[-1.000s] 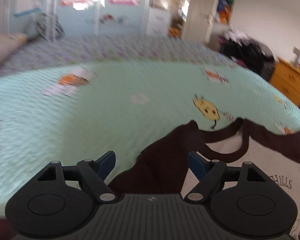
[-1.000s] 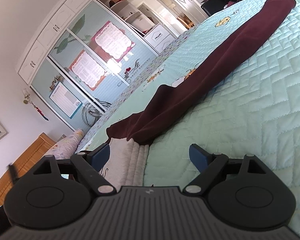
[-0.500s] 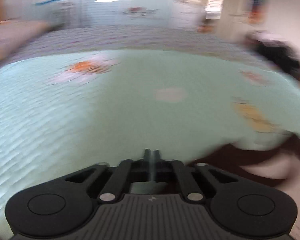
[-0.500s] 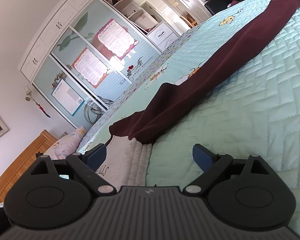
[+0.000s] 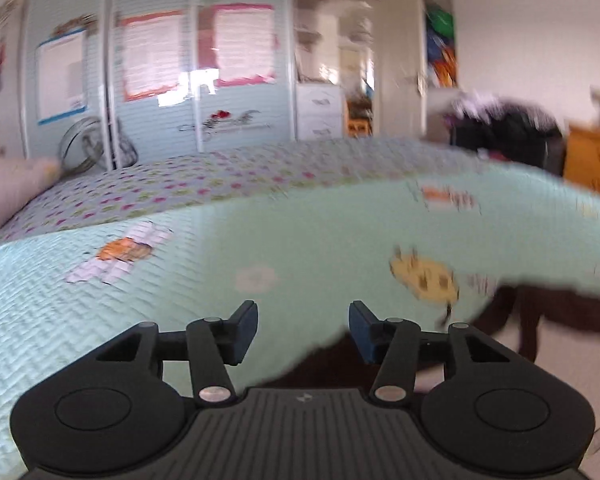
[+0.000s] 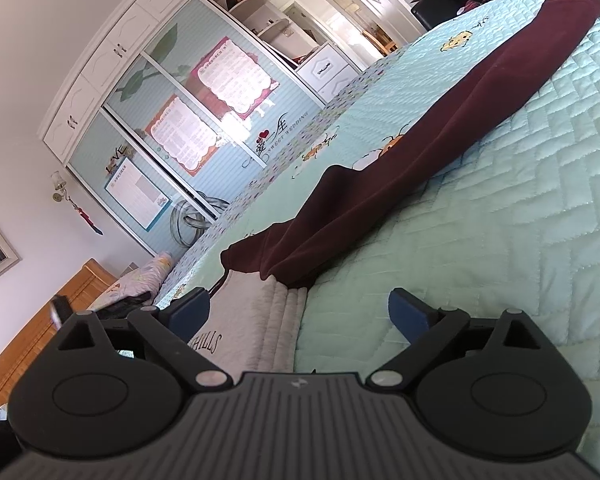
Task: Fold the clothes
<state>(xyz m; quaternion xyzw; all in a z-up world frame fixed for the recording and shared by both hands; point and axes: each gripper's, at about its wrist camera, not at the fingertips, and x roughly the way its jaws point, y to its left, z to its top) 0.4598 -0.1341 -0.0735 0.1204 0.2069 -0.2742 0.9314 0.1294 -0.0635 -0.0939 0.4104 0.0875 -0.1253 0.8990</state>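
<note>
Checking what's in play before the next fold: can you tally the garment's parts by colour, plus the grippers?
Dark maroon sleeves: 1 in view
Light grey body panel: 1
Grippers: 2, left gripper and right gripper, both open
Total: 4

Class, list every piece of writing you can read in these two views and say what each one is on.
"HILLS" – grey front of the maroon-sleeved shirt; letters before it hidden by the tool.
"SWEET WEDDING" – pale blue sliding wardrobe door, beside a red heart.
"LOVE" – gold letters on the same wardrobe.
Pink-bordered posters: print too small to read.
Left wrist view: too blurred to read.
</note>
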